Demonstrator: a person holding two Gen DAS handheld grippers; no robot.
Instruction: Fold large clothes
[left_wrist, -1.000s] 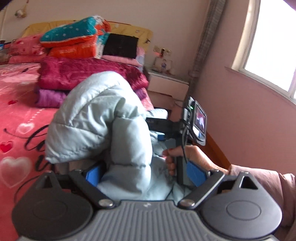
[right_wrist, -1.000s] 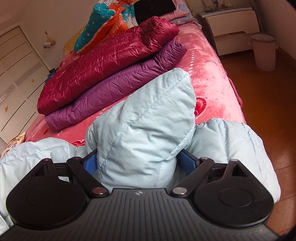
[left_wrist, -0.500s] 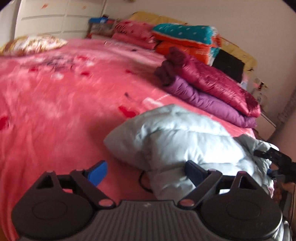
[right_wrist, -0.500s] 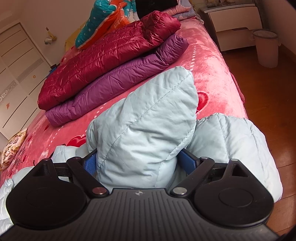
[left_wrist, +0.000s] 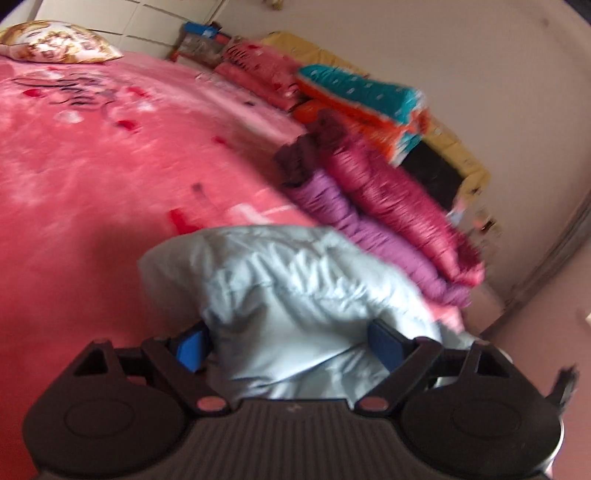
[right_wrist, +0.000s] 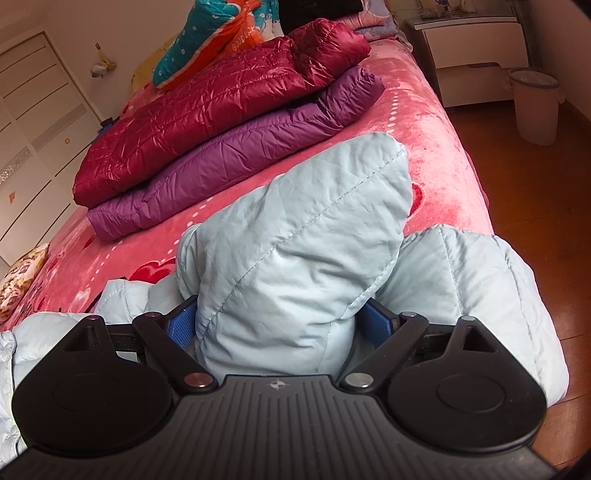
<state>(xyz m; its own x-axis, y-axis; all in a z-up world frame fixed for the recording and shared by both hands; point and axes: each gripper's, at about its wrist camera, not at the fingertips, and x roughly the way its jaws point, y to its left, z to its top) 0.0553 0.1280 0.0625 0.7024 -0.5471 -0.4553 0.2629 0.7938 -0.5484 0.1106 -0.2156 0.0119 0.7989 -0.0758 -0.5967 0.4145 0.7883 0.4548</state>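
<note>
Pale blue padded jacket lies bunched at the near edge of the bed, by the near corner on the floor side; one quilted fold stands up in a peak, another lobe bulges over the edge beside it; more of the same fabric trails off along the near edge.

Right hand-held gripper is clamped on the base of that upright fold; blue pads press into the padding on both sides.

Left hand-held gripper straddles a thick bundle of the jacket; jaws stand wide and fabric fills the gap between them; the picture is blurred, so whether the pads actually pinch cannot be told.

Handling, as a judgement: light, soft, puffy; shell looks smooth and likely slippery; filling compresses, so a shallow pinch may slide off; nothing fragile. Best hold is probably a stitched seam, hem or cuff, where layers are thinner and firmer, rather than the middle of a puffed panel; folds will tend to spring back unless pressed flat.

Farther up the bed, toward the headboard end: a dark red jacket folded on top of a purple jacket; behind them, a teal and orange pillow.

Off the bed's far corner: a white nightstand and a waste bin on the wooden floor.
</note>
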